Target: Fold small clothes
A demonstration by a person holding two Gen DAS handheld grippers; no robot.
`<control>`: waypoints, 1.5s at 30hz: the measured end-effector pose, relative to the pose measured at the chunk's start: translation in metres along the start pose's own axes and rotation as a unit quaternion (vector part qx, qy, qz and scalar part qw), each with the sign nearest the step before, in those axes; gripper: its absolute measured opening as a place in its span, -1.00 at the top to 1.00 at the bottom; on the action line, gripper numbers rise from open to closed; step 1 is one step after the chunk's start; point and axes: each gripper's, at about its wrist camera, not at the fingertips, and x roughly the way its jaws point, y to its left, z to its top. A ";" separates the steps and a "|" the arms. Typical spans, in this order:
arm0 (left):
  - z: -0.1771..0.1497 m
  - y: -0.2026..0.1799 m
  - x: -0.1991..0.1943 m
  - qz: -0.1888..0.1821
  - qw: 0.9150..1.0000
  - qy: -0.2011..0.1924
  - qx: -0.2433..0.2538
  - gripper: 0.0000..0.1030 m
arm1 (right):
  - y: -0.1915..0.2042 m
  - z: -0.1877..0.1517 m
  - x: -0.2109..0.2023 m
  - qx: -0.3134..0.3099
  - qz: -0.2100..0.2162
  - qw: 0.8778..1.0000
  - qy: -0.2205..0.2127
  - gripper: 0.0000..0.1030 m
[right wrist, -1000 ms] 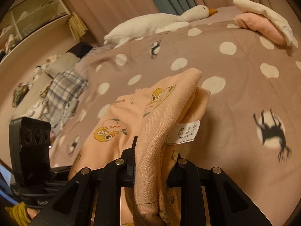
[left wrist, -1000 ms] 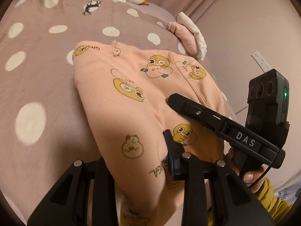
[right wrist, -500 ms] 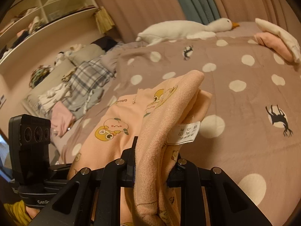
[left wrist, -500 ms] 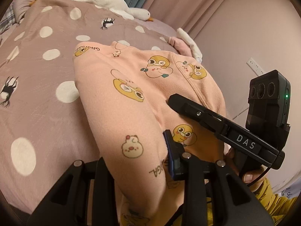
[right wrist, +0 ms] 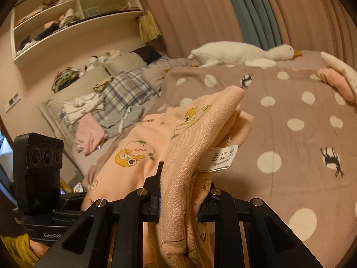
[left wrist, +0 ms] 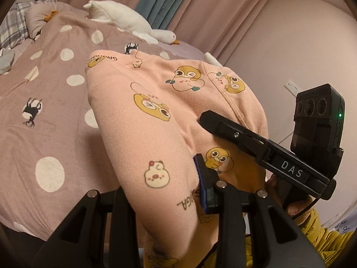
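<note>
A small peach garment with yellow cartoon prints (left wrist: 156,111) hangs in the air between both grippers, above the spotted bed cover (left wrist: 44,134). My left gripper (left wrist: 165,192) is shut on one bunched edge of it. My right gripper (right wrist: 180,196) is shut on the other edge, where a white care label (right wrist: 221,158) sticks out. In the left wrist view the right gripper (left wrist: 263,147) reaches across the cloth from the right. The left gripper's camera block (right wrist: 38,167) shows at the lower left of the right wrist view.
A white goose plush (right wrist: 241,53) lies at the far side of the bed. Folded pink and cream clothes (right wrist: 334,78) sit at the far right. A heap of clothes and a plaid blanket (right wrist: 116,98) lies at the left below wall shelves (right wrist: 71,15).
Both grippers have risen with the garment, lifting it off the bed. The bed now sits lower and farther in both views. The grips have not changed.
</note>
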 end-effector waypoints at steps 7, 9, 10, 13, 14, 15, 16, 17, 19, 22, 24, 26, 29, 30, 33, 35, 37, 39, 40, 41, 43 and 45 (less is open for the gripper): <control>0.003 -0.001 -0.017 0.004 1.000 -0.022 0.006 0.40 | 0.017 0.007 -0.005 -0.024 0.004 1.000 -0.018 0.55; 0.003 0.000 -0.019 0.004 1.000 -0.025 0.007 0.40 | 0.018 0.008 -0.005 -0.027 0.006 0.999 -0.020 0.55; 0.004 0.000 -0.020 0.005 1.000 -0.027 0.008 0.40 | 0.019 0.009 -0.004 -0.029 0.005 0.999 -0.021 0.55; 0.007 0.000 -0.020 0.005 1.000 -0.029 0.010 0.40 | 0.020 0.011 -0.004 -0.033 0.004 0.999 -0.023 0.55; 0.008 0.000 -0.020 0.004 1.000 -0.029 0.009 0.40 | 0.020 0.011 -0.003 -0.034 0.004 0.999 -0.023 0.55; 0.010 0.001 -0.019 0.003 1.000 -0.029 0.008 0.40 | 0.020 0.013 -0.003 -0.035 0.004 0.999 -0.023 0.55; 0.011 0.001 -0.019 0.002 1.000 -0.029 0.007 0.40 | 0.020 0.012 -0.003 -0.034 0.004 0.999 -0.023 0.55; 0.012 0.002 -0.019 0.000 1.000 -0.029 0.005 0.40 | 0.020 0.012 -0.003 -0.034 0.004 0.999 -0.023 0.55; 0.016 0.004 -0.018 -0.003 1.000 -0.030 0.002 0.40 | 0.019 0.016 -0.001 -0.034 0.006 0.999 -0.023 0.55; 0.022 0.007 -0.016 -0.004 0.999 -0.032 -0.001 0.40 | 0.018 0.022 0.002 -0.038 0.006 0.999 -0.025 0.55; 0.027 0.010 -0.013 -0.004 0.999 -0.032 -0.002 0.40 | 0.016 0.025 0.006 -0.039 0.006 0.999 -0.026 0.55; 0.032 0.012 -0.009 -0.003 1.000 -0.031 -0.002 0.40 | 0.014 0.030 0.010 -0.038 0.007 0.999 -0.028 0.55; 0.039 0.017 -0.003 0.000 1.000 -0.030 -0.003 0.40 | 0.009 0.035 0.017 -0.034 0.009 0.999 -0.026 0.55; 0.041 0.019 -0.001 0.002 1.000 -0.029 -0.004 0.40 | 0.008 0.036 0.020 -0.033 0.010 0.999 -0.025 0.55; 0.047 0.025 0.006 0.004 1.000 -0.026 -0.007 0.40 | 0.005 0.039 0.028 -0.031 0.010 0.999 -0.022 0.55; 0.051 0.028 0.011 0.005 1.000 -0.023 -0.010 0.40 | 0.003 0.040 0.033 -0.030 0.008 0.999 -0.020 0.55; 0.052 0.030 0.015 0.007 1.000 -0.020 -0.012 0.40 | 0.000 0.041 0.037 -0.027 0.008 0.999 -0.018 0.55; 0.054 0.032 0.019 0.008 1.000 -0.017 -0.014 0.40 | -0.002 0.041 0.040 -0.024 0.008 1.000 -0.015 0.55; 0.055 0.033 0.021 0.008 1.000 -0.015 -0.014 0.40 | -0.004 0.041 0.042 -0.024 0.008 1.000 -0.014 0.55; 0.055 0.034 0.023 0.009 1.000 -0.013 -0.014 0.39 | -0.005 0.041 0.043 -0.023 0.008 1.000 -0.012 0.55; 0.056 0.035 0.027 0.010 1.000 -0.009 -0.014 0.40 | -0.007 0.042 0.046 -0.020 0.008 1.000 -0.010 0.55; 0.057 0.037 0.031 0.010 1.000 -0.006 -0.016 0.40 | -0.009 0.042 0.050 -0.017 0.008 1.000 -0.008 0.55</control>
